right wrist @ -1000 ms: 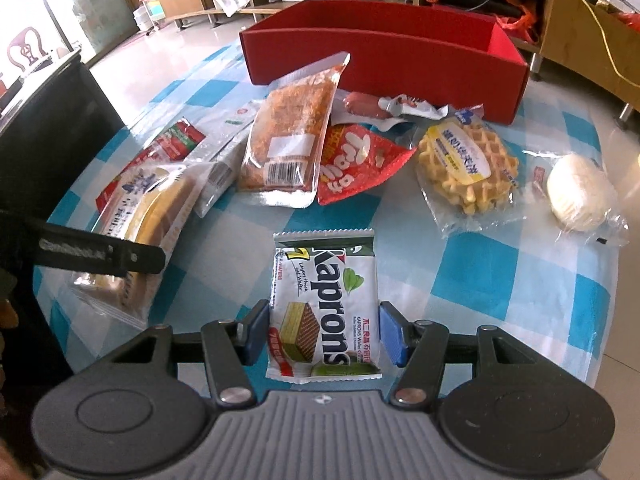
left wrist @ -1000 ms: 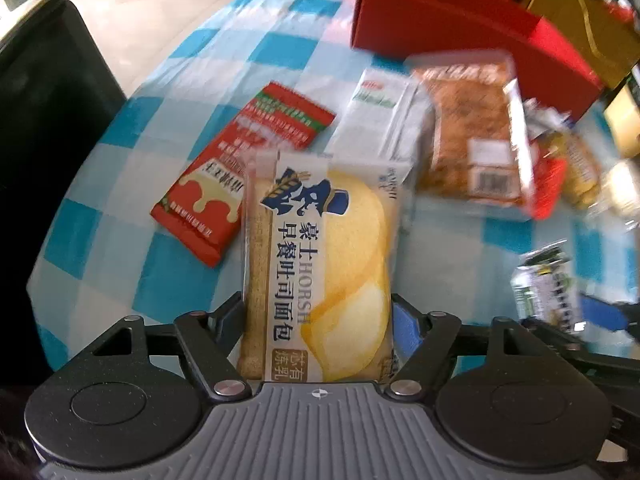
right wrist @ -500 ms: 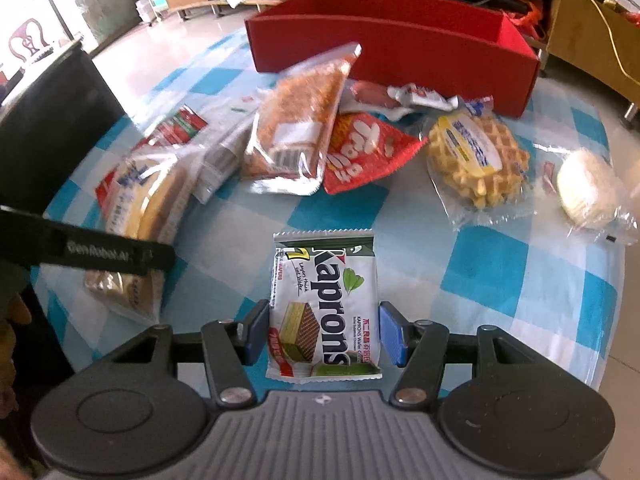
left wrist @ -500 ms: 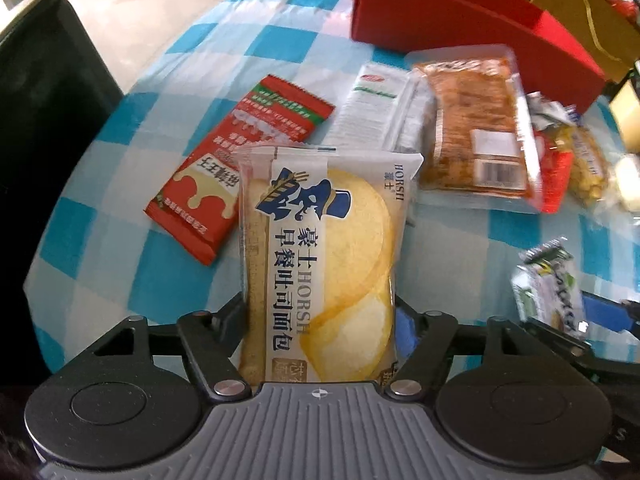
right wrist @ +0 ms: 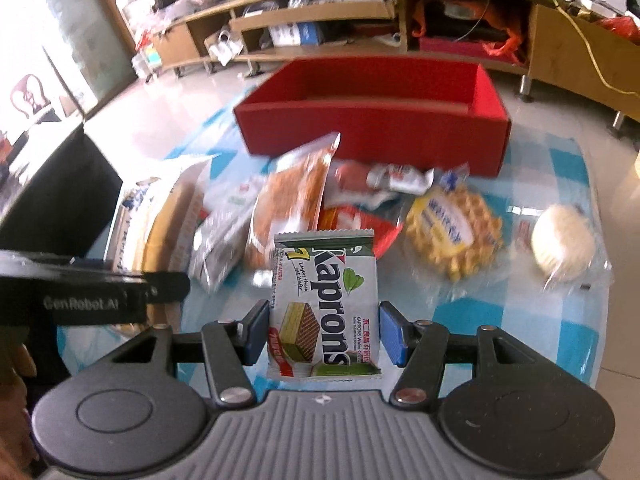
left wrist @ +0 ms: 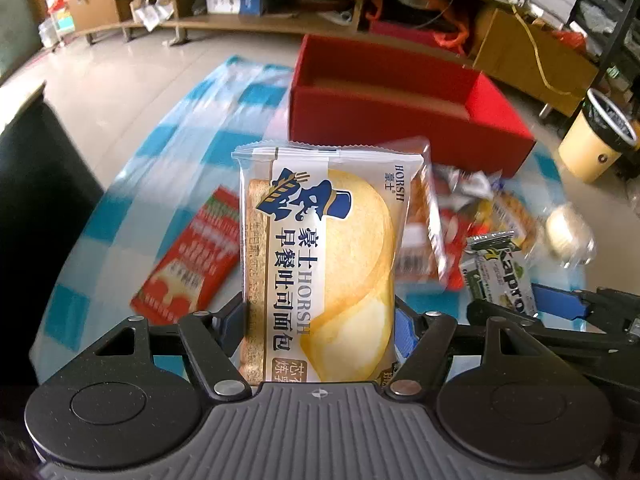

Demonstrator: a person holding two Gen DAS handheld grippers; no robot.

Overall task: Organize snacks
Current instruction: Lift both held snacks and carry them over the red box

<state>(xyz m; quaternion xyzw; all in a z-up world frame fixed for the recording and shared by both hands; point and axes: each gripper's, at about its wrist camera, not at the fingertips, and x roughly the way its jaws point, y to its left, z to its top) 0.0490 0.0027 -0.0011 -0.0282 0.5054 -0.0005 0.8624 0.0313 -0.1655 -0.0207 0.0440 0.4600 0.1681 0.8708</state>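
Note:
My left gripper (left wrist: 320,322) is shut on a Horsh bread pack (left wrist: 324,256), white with blue lettering, and holds it upright above the table. My right gripper (right wrist: 324,332) is shut on a Kaprons wafer pack (right wrist: 326,308), also lifted; that pack shows in the left wrist view (left wrist: 500,272) too. An open red box (left wrist: 400,108) stands at the table's far side and looks bare inside (right wrist: 372,112). The left gripper body (right wrist: 88,296) crosses the right wrist view at the left.
On the blue checked cloth (right wrist: 480,312) lie a waffle pack (right wrist: 452,232), a round white bun (right wrist: 564,244), an orange crumb pack (right wrist: 288,200), a sausage (right wrist: 384,176) and a red packet (left wrist: 188,264). A black chair (right wrist: 60,192) stands left; a yellow bin (left wrist: 596,136) stands right.
Both grippers have risen and tilted up with their packs, so the red box and the shelves behind it have come into view. The grips have not changed.

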